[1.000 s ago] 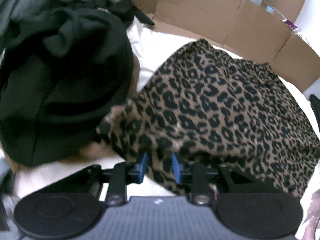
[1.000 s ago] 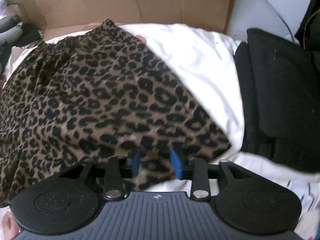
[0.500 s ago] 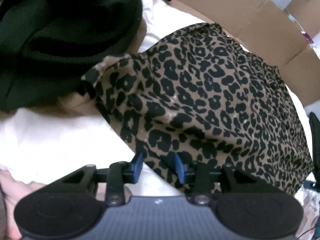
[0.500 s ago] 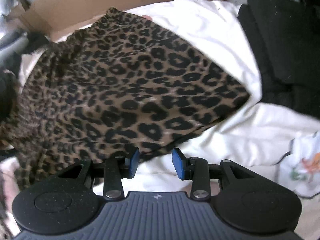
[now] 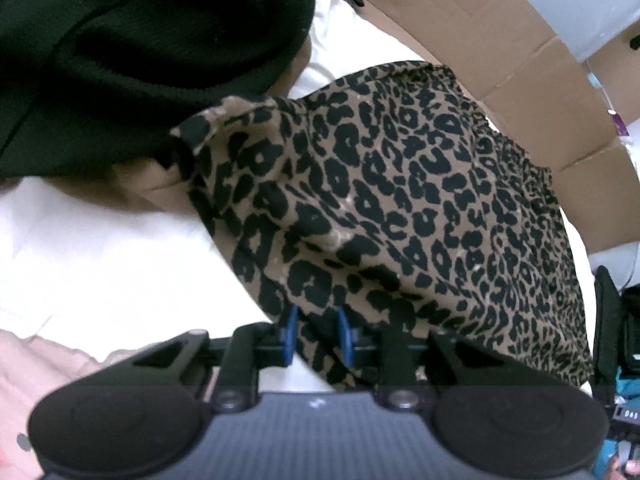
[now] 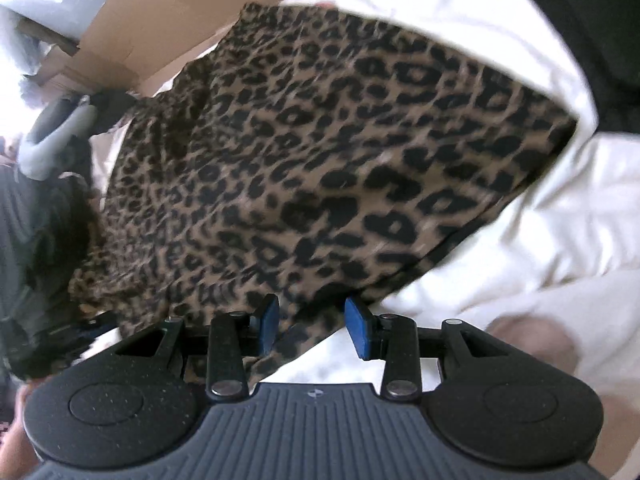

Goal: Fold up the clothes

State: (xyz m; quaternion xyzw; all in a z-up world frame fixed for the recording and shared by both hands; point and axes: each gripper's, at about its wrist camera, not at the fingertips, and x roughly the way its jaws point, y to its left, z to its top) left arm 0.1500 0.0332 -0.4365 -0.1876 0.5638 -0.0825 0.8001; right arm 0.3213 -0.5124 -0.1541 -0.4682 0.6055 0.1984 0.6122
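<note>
A leopard-print garment (image 5: 400, 208) lies spread on a white sheet (image 5: 100, 256). My left gripper (image 5: 316, 332) has its blue pads close together with the near edge of the garment pinched between them. In the right wrist view the same garment (image 6: 320, 152) fills the middle. My right gripper (image 6: 312, 326) is open, its blue pads wide apart, and the garment's near edge lies between and just beyond them. The right gripper holds nothing.
A heap of black clothes (image 5: 140, 48) lies at the left. Cardboard walls (image 5: 500, 40) stand behind the bed. Folded black cloth (image 6: 592, 20) lies at the right. A grey item (image 6: 56, 136) sits at the far left.
My right gripper has opened and let go of the garment's edge, then tilted. My left gripper has kept its hold and shifted along the near edge.
</note>
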